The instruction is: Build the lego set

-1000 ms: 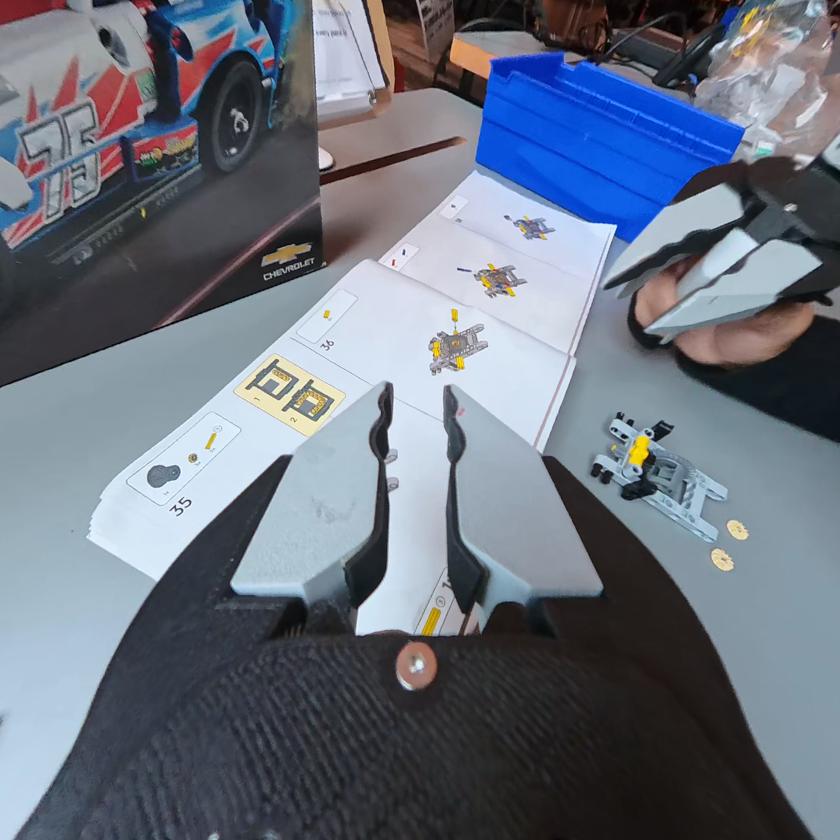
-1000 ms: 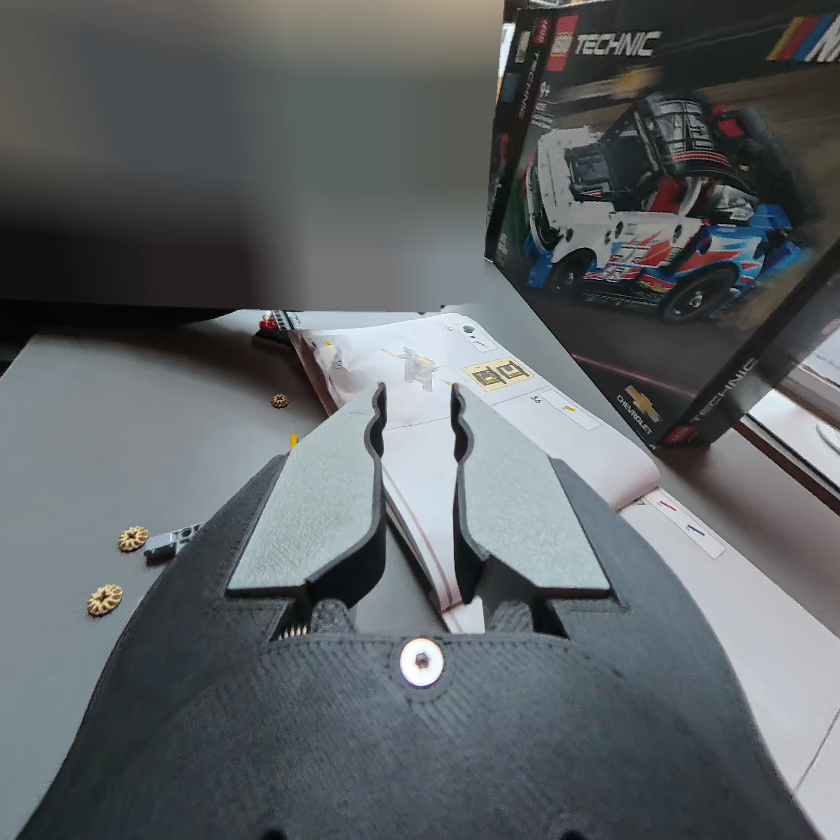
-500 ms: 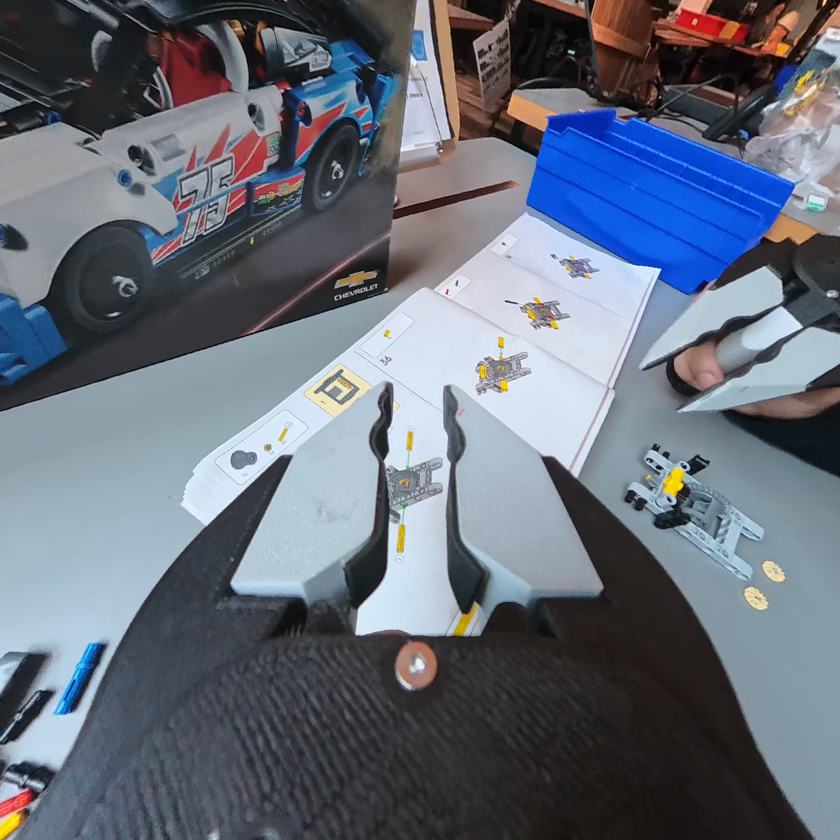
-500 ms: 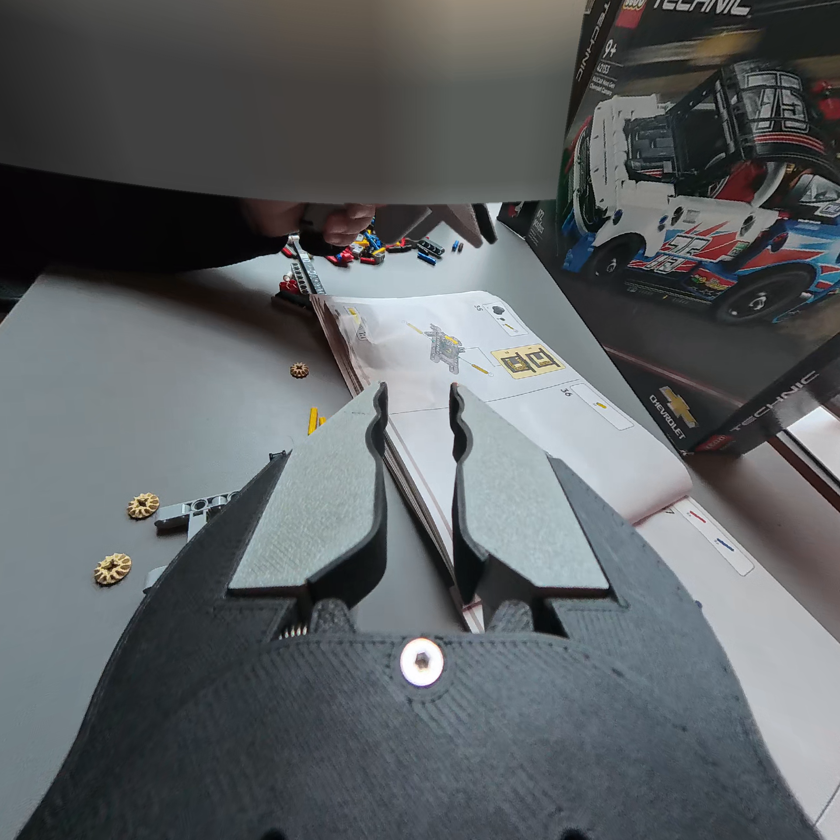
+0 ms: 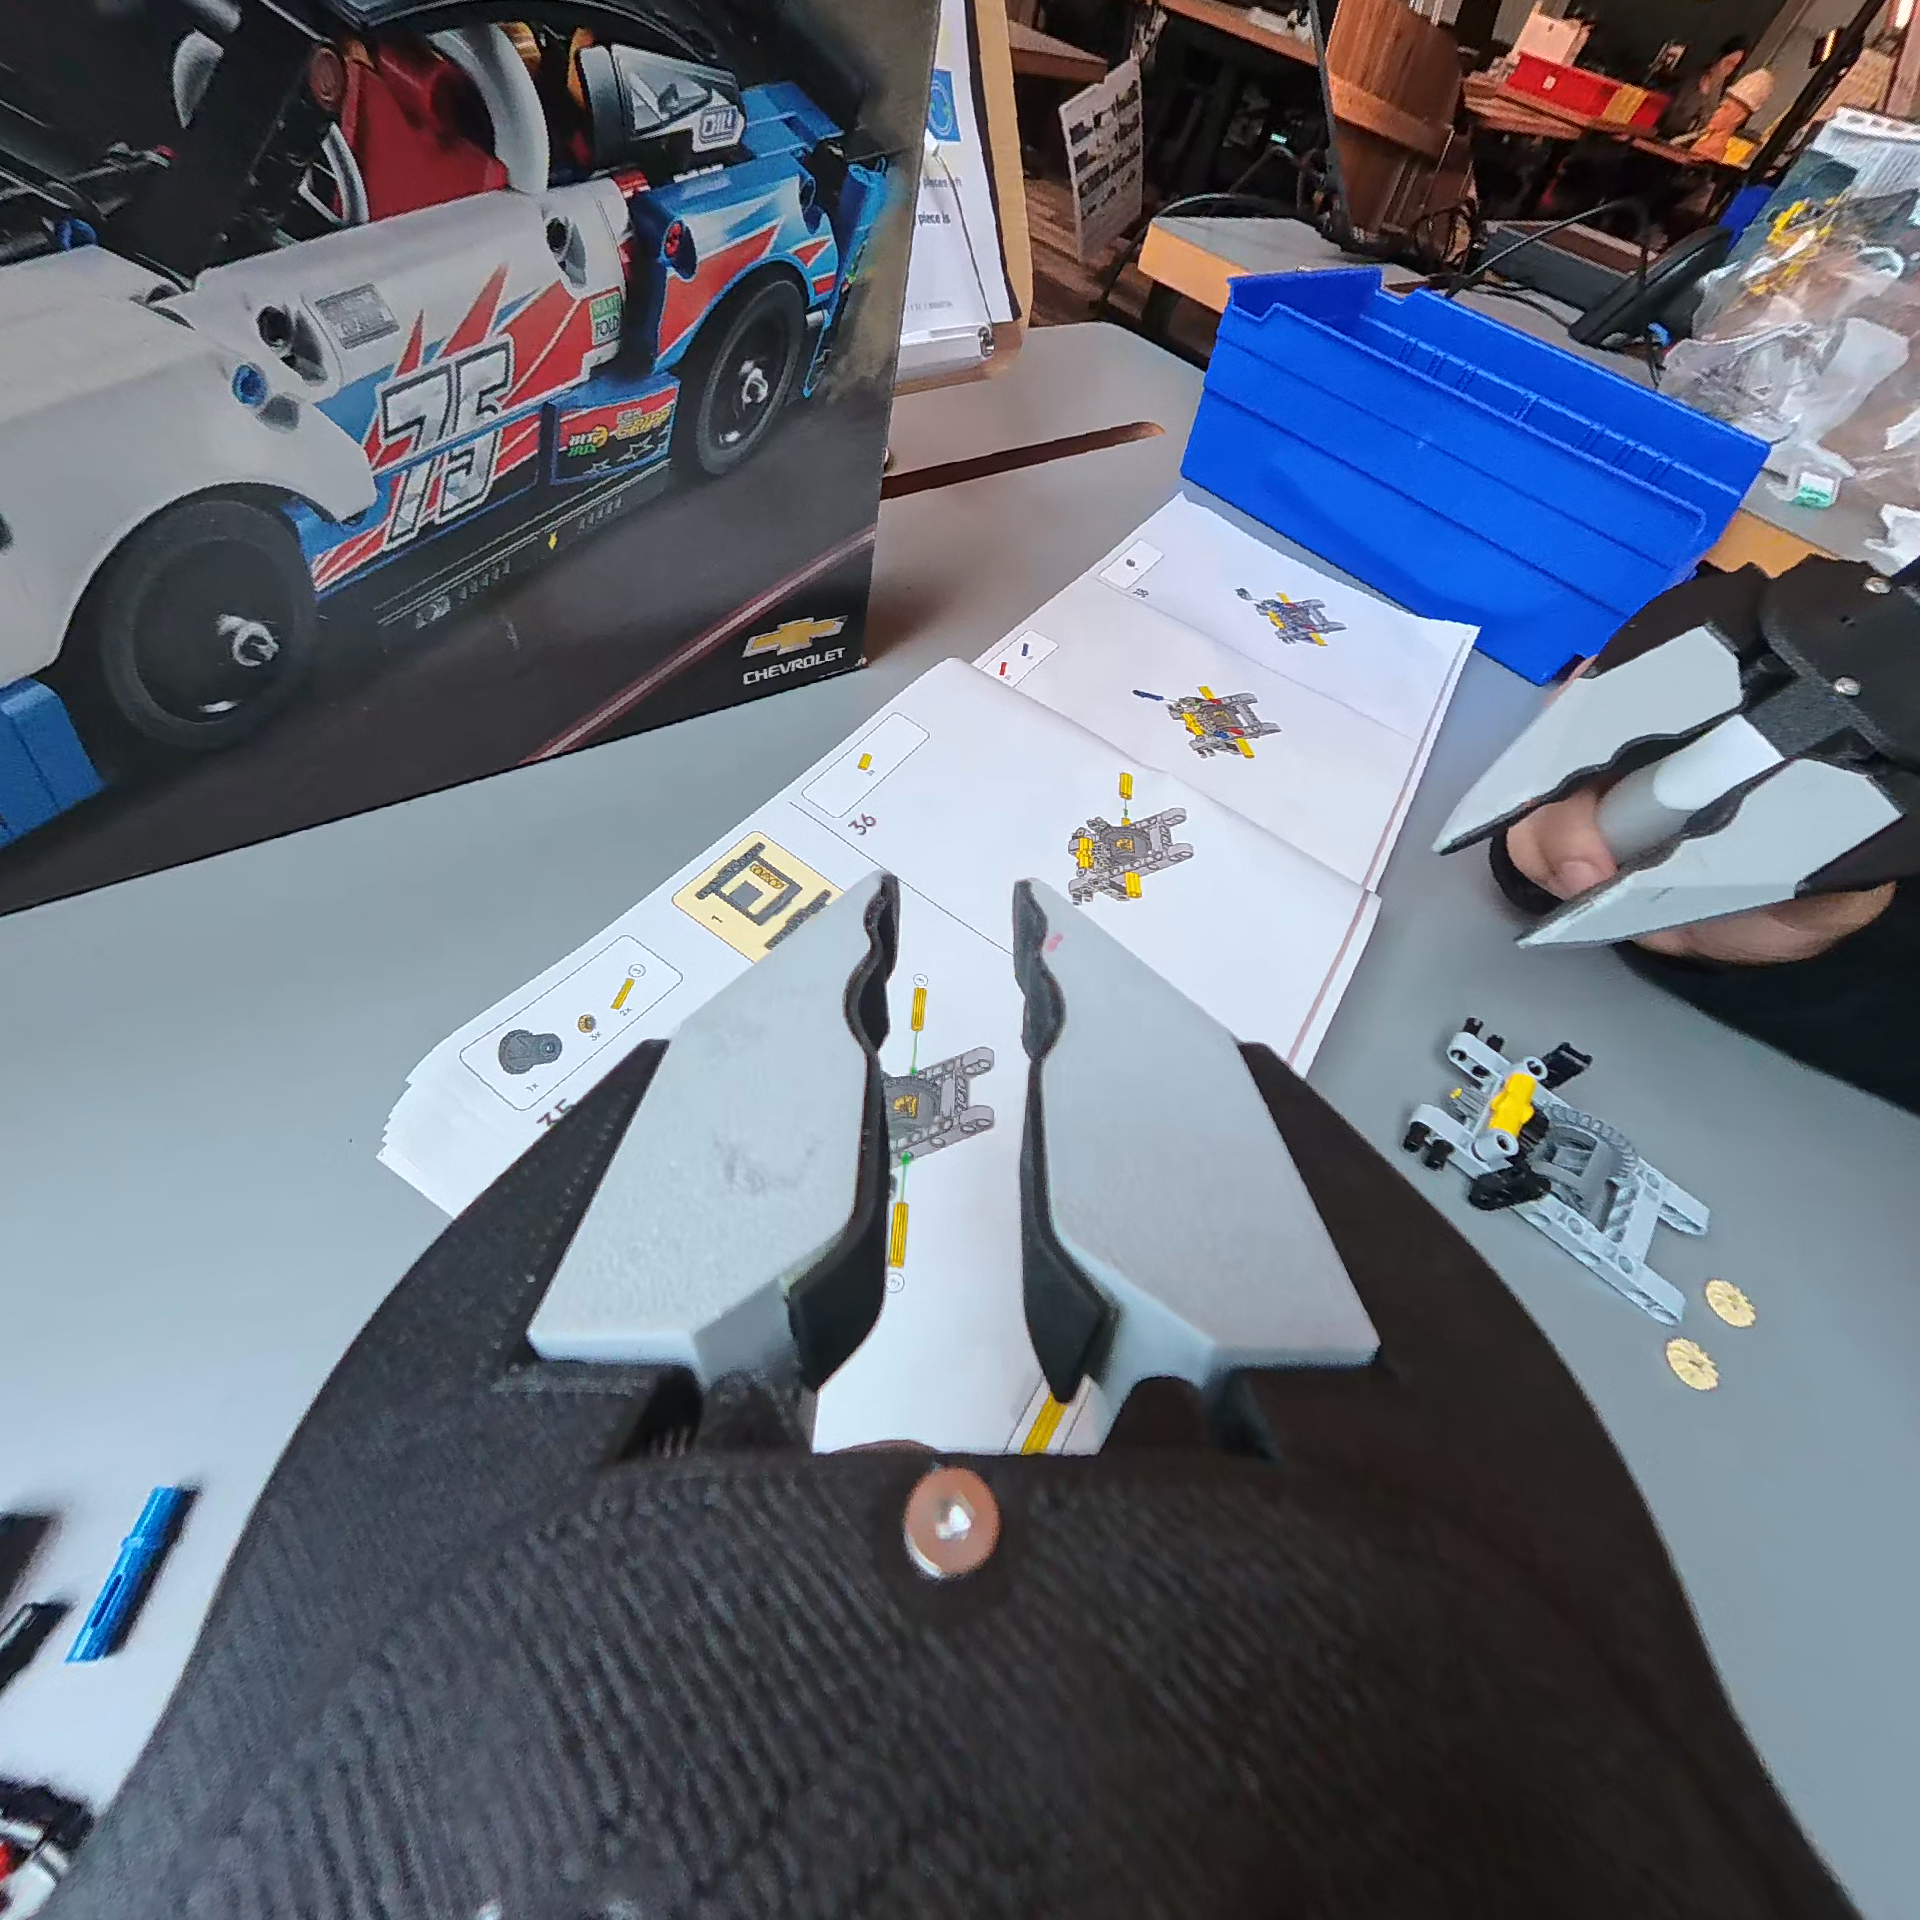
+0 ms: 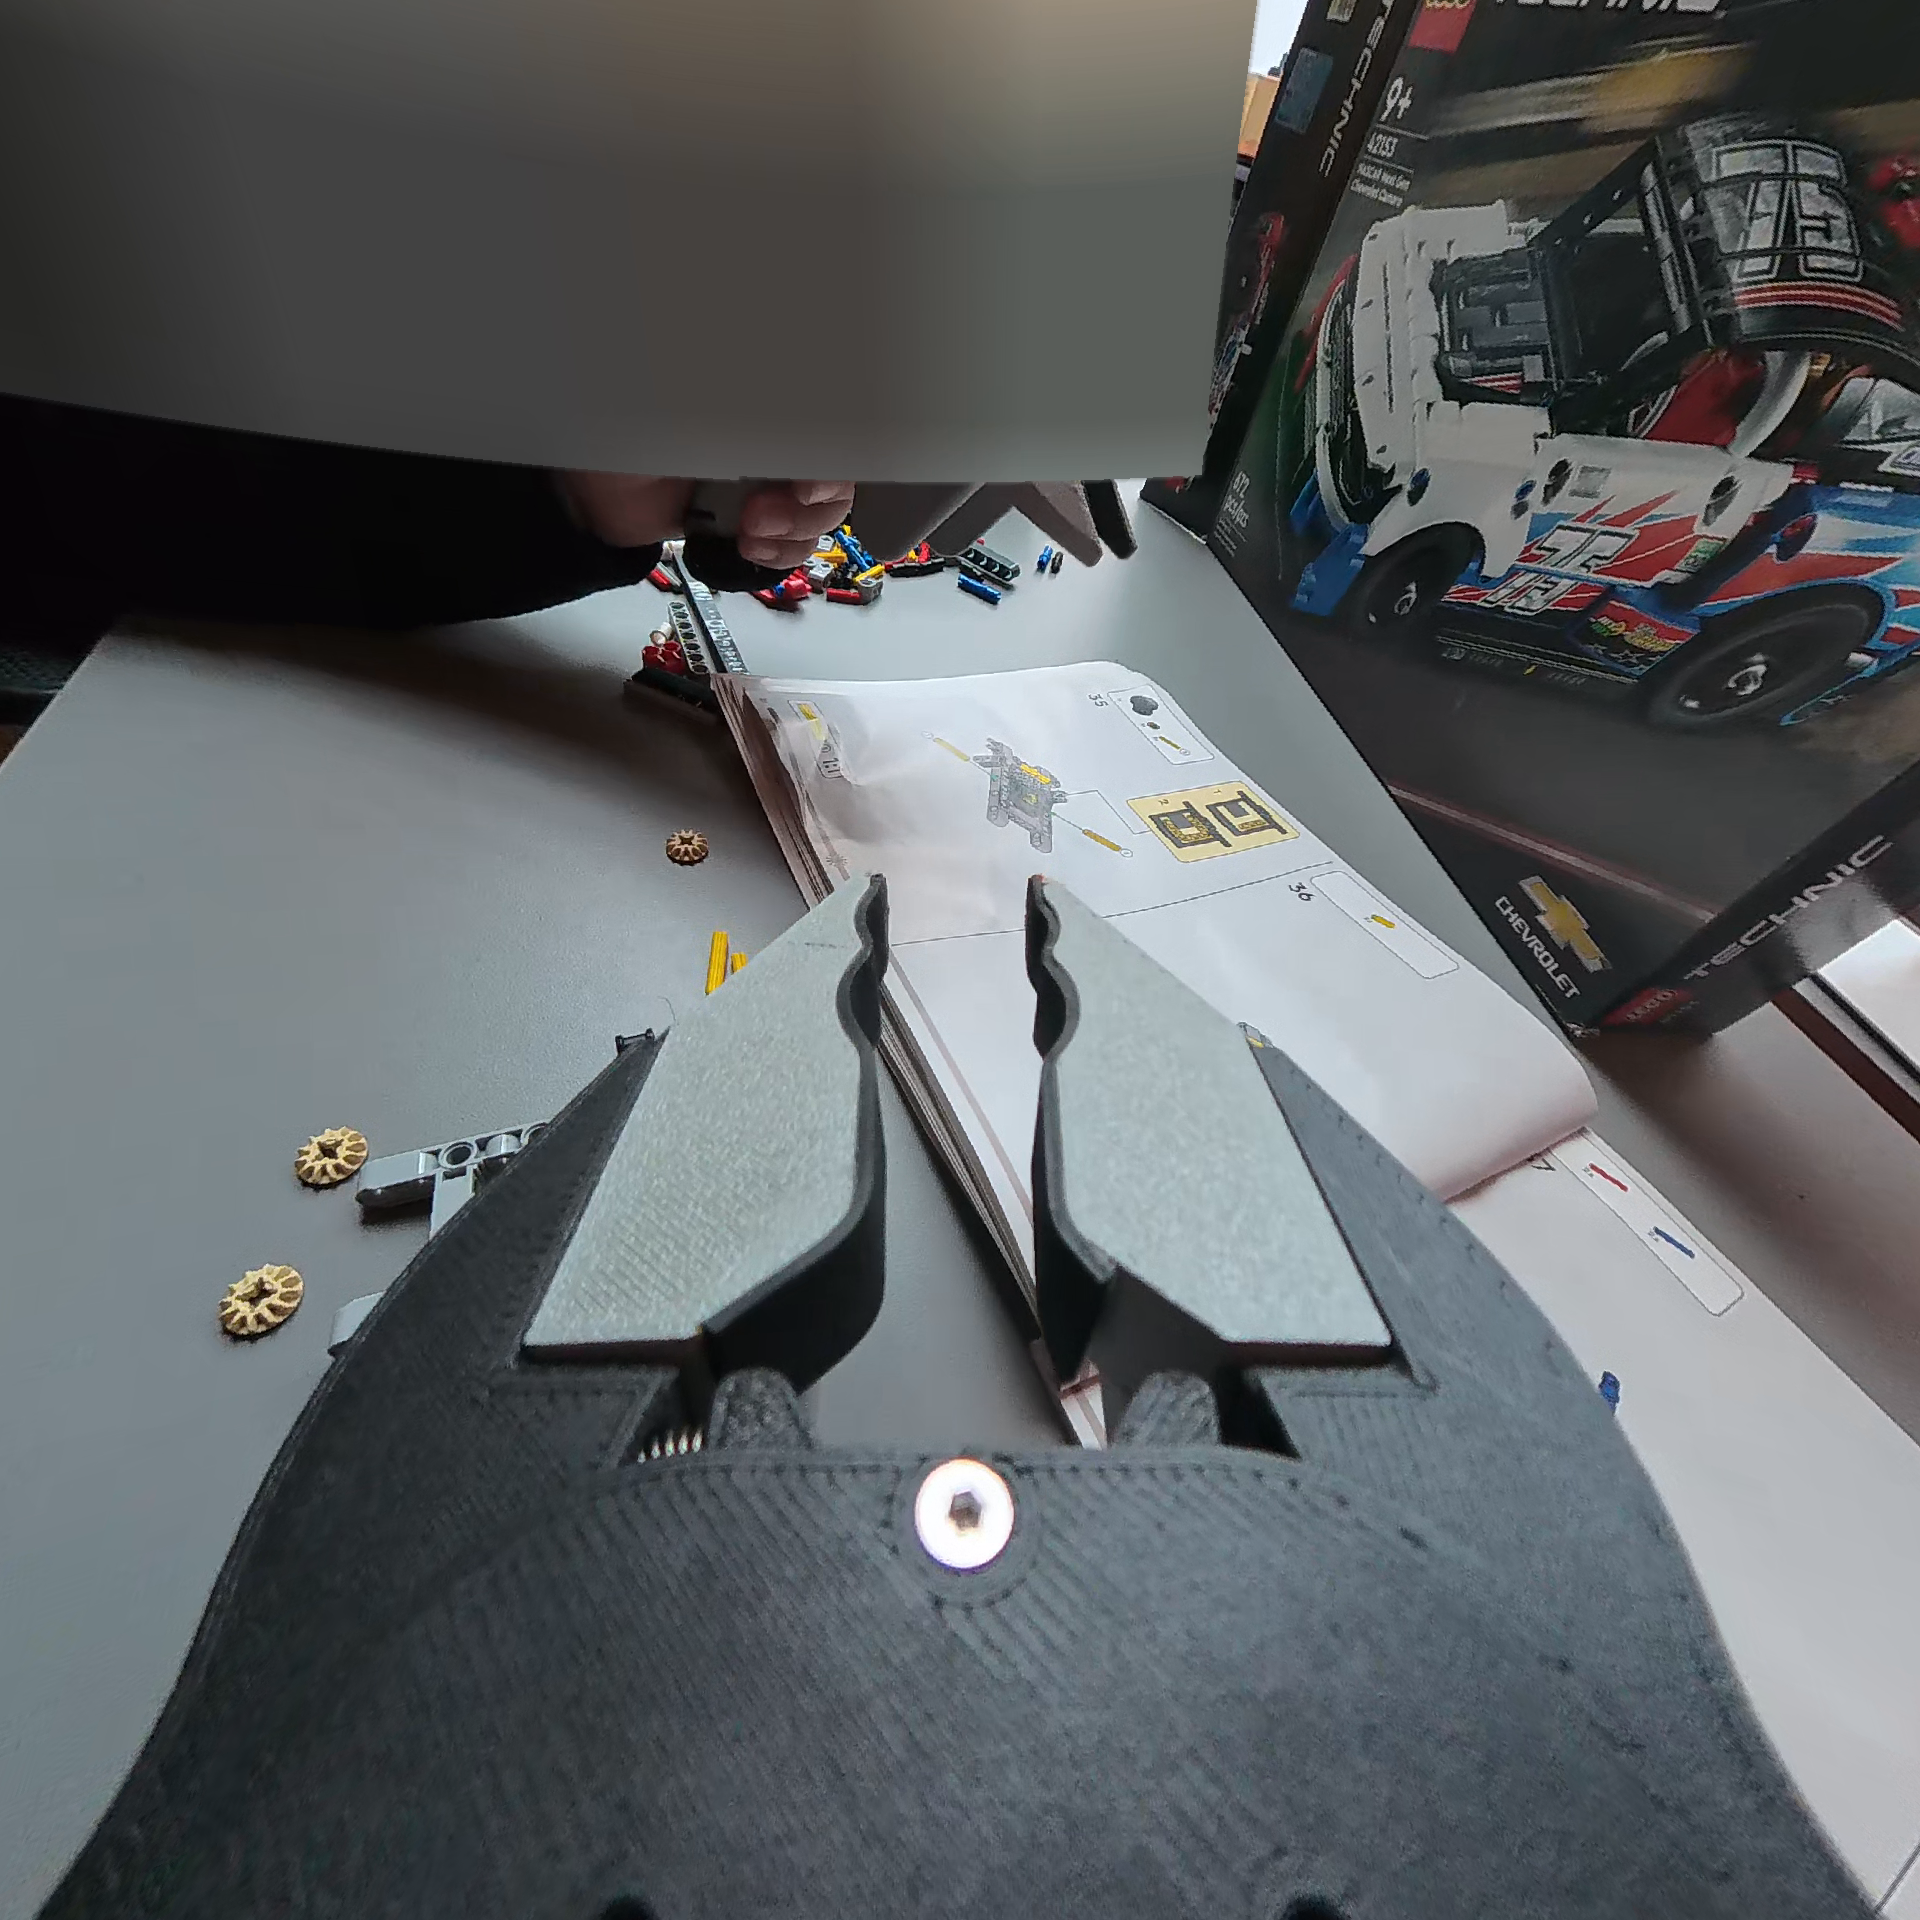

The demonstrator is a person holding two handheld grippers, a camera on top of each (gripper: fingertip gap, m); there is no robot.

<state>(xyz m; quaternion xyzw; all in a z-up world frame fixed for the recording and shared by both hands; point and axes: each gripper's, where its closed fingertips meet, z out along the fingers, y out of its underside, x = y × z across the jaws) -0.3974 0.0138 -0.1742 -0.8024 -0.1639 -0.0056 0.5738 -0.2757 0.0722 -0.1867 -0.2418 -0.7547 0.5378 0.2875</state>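
Both the left gripper [image 5: 951, 914] and the right gripper [image 6: 956, 914] are being held narrowly parted, empty, over the instruction booklet [image 5: 1195, 831]; the set box [image 5: 416, 364] is walling off the upper left, and bare grey table [image 5: 208, 1039] is being left at centre left.

Both grippers, left [image 5: 951, 914] and right [image 6: 956, 904], have pale grey fingers edged in black on a ribbed black body. Beneath the left fingers lies a white instruction booklet [image 5: 1226, 935] with yellow and grey drawings. Right of them sits a light grey assembly [image 5: 1558, 1164] with a yellow piece and black pins, two tan gears [image 5: 1709, 1335] beside it. Beyond stands a bright blue bin [image 5: 1455, 457]; left of it, a dark box [image 5: 416, 364] showing a white, blue and red car. The table [image 5: 208, 1039] is plain grey.
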